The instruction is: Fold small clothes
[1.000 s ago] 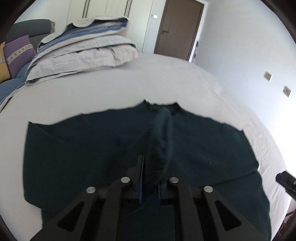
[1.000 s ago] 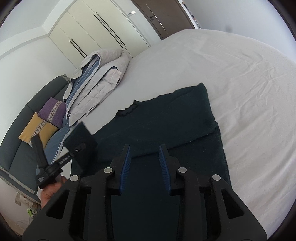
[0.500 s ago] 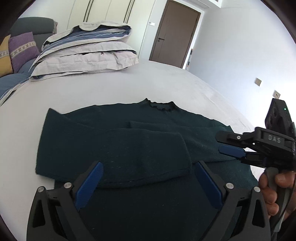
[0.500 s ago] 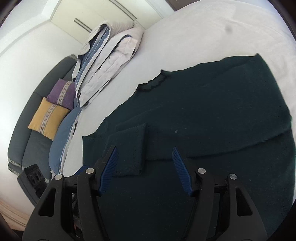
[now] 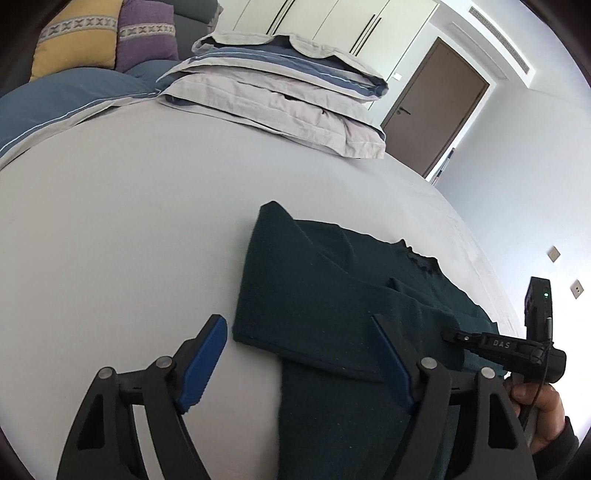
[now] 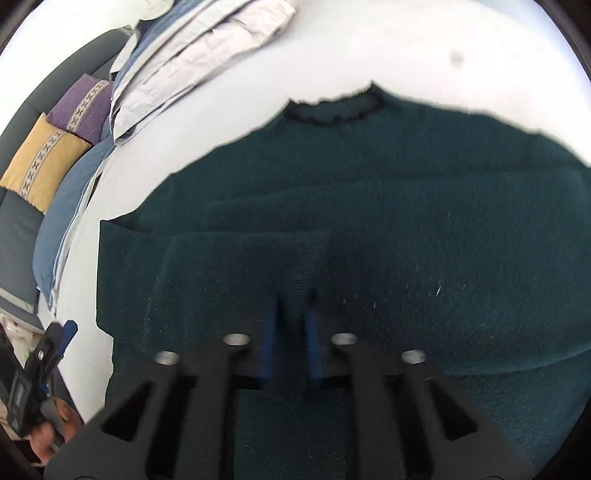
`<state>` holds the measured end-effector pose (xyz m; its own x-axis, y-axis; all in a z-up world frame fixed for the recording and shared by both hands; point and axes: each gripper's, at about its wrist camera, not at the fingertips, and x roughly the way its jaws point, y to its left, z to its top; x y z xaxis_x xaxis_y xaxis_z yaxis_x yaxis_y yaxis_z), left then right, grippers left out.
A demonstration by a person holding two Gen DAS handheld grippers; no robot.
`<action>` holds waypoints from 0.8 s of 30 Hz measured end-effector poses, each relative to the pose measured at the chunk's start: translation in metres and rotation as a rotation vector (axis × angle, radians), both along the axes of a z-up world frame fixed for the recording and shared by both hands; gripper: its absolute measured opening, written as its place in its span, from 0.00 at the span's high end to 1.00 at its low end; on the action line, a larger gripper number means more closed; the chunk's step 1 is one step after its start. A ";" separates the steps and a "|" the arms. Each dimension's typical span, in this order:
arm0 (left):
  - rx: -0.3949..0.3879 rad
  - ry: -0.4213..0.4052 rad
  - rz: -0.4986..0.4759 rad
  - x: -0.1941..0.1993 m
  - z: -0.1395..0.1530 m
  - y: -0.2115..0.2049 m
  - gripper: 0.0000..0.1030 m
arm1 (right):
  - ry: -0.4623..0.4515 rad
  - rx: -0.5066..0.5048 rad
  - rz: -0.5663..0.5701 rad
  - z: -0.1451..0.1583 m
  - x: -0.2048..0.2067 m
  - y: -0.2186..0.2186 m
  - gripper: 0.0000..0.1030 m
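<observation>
A dark green sweater (image 5: 332, 295) lies flat on the white bed, both sleeves folded across its body; it fills the right wrist view (image 6: 406, 221). My left gripper (image 5: 299, 354) is open and empty, its blue fingers standing either side of the sweater's folded left edge. My right gripper (image 6: 291, 332) is shut on a pinch of the sweater's fabric at the folded sleeve cuff. The right gripper also shows at the right of the left wrist view (image 5: 506, 345), and the left gripper at the lower left of the right wrist view (image 6: 55, 343).
Folded grey and blue bedding (image 5: 280, 92) is stacked at the bed's far side. Yellow (image 5: 74, 40) and purple (image 5: 147, 33) cushions rest on a grey sofa beyond. A brown door (image 5: 436, 99) stands at the back right. Bare white sheet (image 5: 110, 240) lies left of the sweater.
My left gripper let go of the sleeve, opened wide and swung to the sweater's left edge. My right gripper came down and closed on the fabric at the sleeve cuff.
</observation>
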<state>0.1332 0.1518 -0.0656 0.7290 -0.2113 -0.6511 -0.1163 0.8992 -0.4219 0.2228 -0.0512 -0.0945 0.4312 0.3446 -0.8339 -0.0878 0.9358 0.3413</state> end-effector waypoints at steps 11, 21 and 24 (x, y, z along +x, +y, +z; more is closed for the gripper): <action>0.014 0.026 0.009 0.042 -0.001 0.017 0.26 | -0.083 -0.043 -0.059 0.044 -0.001 -0.065 0.94; 0.068 0.118 -0.014 0.094 -0.016 0.000 0.26 | -0.031 -0.053 -0.133 0.011 0.001 -0.117 0.94; 0.109 0.144 -0.024 0.111 -0.021 -0.008 0.26 | -0.045 -0.049 -0.127 0.007 0.001 -0.120 0.94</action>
<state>0.2440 0.1443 -0.0863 0.6222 -0.1501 -0.7684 -0.1464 0.9418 -0.3026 0.2241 -0.1708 -0.0877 0.5063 0.2439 -0.8272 0.0184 0.9559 0.2931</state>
